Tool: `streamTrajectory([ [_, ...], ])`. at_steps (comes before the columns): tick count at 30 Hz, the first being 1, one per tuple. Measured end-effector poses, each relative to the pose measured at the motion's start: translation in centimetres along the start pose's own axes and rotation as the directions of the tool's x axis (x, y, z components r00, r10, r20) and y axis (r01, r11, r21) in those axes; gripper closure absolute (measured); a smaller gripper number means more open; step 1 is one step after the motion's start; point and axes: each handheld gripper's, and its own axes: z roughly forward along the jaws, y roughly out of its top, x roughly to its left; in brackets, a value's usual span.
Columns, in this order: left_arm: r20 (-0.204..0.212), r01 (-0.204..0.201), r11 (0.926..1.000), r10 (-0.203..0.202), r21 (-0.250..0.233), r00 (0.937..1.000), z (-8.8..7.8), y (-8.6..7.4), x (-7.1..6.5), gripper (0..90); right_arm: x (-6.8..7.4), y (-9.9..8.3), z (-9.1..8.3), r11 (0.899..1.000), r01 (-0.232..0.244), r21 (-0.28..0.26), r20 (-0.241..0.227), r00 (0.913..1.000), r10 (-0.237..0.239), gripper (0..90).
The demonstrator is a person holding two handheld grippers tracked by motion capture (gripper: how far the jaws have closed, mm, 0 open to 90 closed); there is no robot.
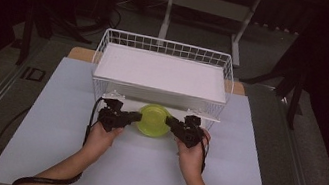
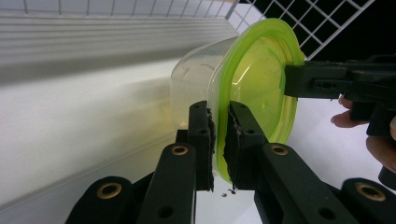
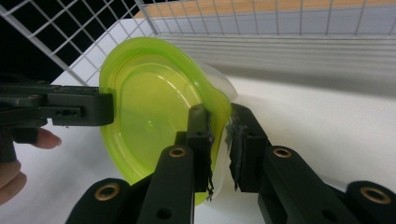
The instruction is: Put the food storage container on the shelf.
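Note:
A clear plastic tub point(image 2: 196, 79) with a lime-green lid point(image 1: 154, 119) sits between both grippers, just in front of a white wire basket point(image 1: 168, 43). My left gripper point(image 1: 137, 117) is shut on the lid's left rim; its jaws pinch the green edge point(image 2: 219, 112). My right gripper point(image 1: 169, 121) is shut on the opposite rim point(image 3: 219, 114). In the left gripper view the right gripper point(image 2: 299, 81) bites the lid's point(image 2: 261, 74) far edge. The left gripper point(image 3: 100, 109) shows likewise past the lid point(image 3: 149, 102) in the right gripper view. Whether the tub rests on the table is unclear.
The basket holds a flat white board point(image 1: 161, 71) and stands at the back of a pale sheet point(image 1: 138, 174) covering the table. Its wire wall point(image 3: 261, 18) is close behind the tub. Table legs point(image 1: 169, 7) and dark floor lie beyond.

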Motion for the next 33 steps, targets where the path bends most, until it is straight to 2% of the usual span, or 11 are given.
streamTrajectory([
  [4,-0.018,0.001,1.0,-0.001,-0.002,0.9998,0.5,0.3,0.3,81.8,-0.2,0.2,0.6,1.0,0.003,-0.005,0.015,0.9999,-0.003,79.5],
  [11,-0.021,0.038,0.9992,-0.038,-0.012,0.9991,1.0,0.6,0.9,81.3,-0.6,0.4,1.3,0.999,-0.024,-0.021,0.017,0.9996,0.024,79.2],
  [14,-0.013,0.054,0.9981,-0.055,-0.03,0.9984,1.3,0.6,1.3,81.0,-0.6,0.5,1.4,0.999,-0.029,-0.025,0.014,0.9995,0.029,78.7],
  [16,0.004,0.062,0.9974,-0.062,-0.037,0.9981,1.4,0.7,1.6,80.2,-0.7,0.7,1.7,0.998,-0.049,-0.04,0.015,0.9986,0.05,77.0],
  [19,0.013,0.064,0.9969,-0.064,-0.045,0.9979,1.6,0.8,1.6,79.7,-0.9,0.7,1.9,0.997,-0.053,-0.059,0.034,0.9979,0.055,74.1],
  [23,0.02,0.055,0.9966,-0.054,-0.062,0.9984,1.8,0.8,1.5,78.1,-1.1,0.7,2.1,0.997,-0.032,-0.074,0.063,0.9974,0.037,76.7],
  [26,0.0,0.05,0.9961,-0.05,-0.072,0.9987,2.0,0.8,1.4,76.3,-1.2,0.8,2.2,0.996,-0.034,-0.088,0.081,0.9958,0.042,76.8],
  [29,-0.021,0.038,0.9976,-0.039,-0.057,0.999,2.3,0.7,1.3,73.6,-1.2,0.8,2.3,0.993,-0.05,-0.11,0.102,0.9929,0.061,71.7],
  [31,-0.025,0.039,0.9973,-0.041,-0.062,0.9988,2.3,0.6,1.3,72.7,-1.4,0.8,2.2,0.988,-0.066,-0.137,0.094,0.9925,0.079,66.5],
  [33,-0.032,0.038,0.9967,-0.04,-0.072,0.9987,2.2,0.5,1.5,71.6,-1.5,0.8,2.1,0.988,-0.067,-0.142,0.092,0.9926,0.08,67.0],
])
